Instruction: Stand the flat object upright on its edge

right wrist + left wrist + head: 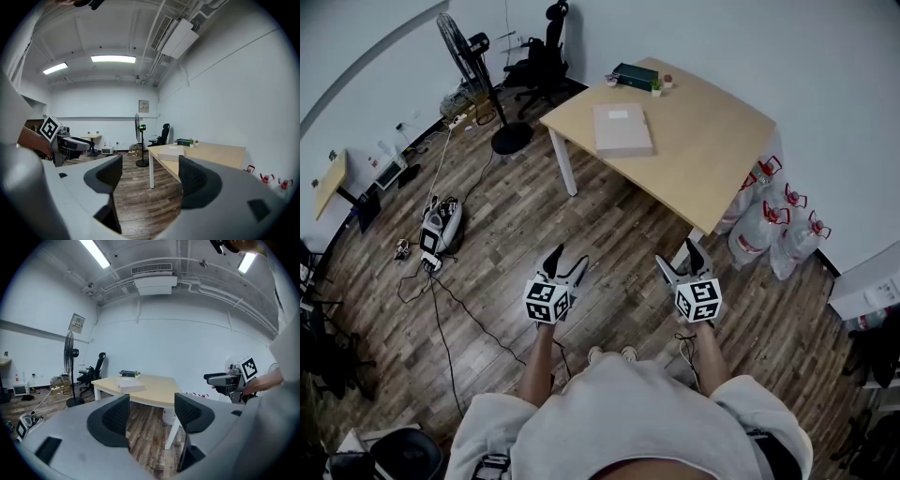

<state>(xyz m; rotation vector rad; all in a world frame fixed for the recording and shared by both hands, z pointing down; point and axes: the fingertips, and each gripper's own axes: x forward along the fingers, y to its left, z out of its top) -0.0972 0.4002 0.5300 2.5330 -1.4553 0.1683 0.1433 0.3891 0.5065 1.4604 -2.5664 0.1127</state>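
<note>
A flat pale box (622,129) lies flat on the light wooden table (703,141), well ahead of both grippers. In the left gripper view the box (130,386) shows beyond the jaws, and in the right gripper view the box (171,153) sits at the table's near end. My left gripper (567,260) and right gripper (677,256) hover over the wood floor in front of the person, side by side and far from the table. Each is open with nothing between its jaws, as the left gripper (152,416) and right gripper (150,178) show in their own views.
A standing fan (473,56) and an office chair (546,47) stand at the back left. Water jugs (769,225) sit by the table's right side. A small device with cables (439,225) lies on the floor at left. A dark box (635,77) rests at the table's far end.
</note>
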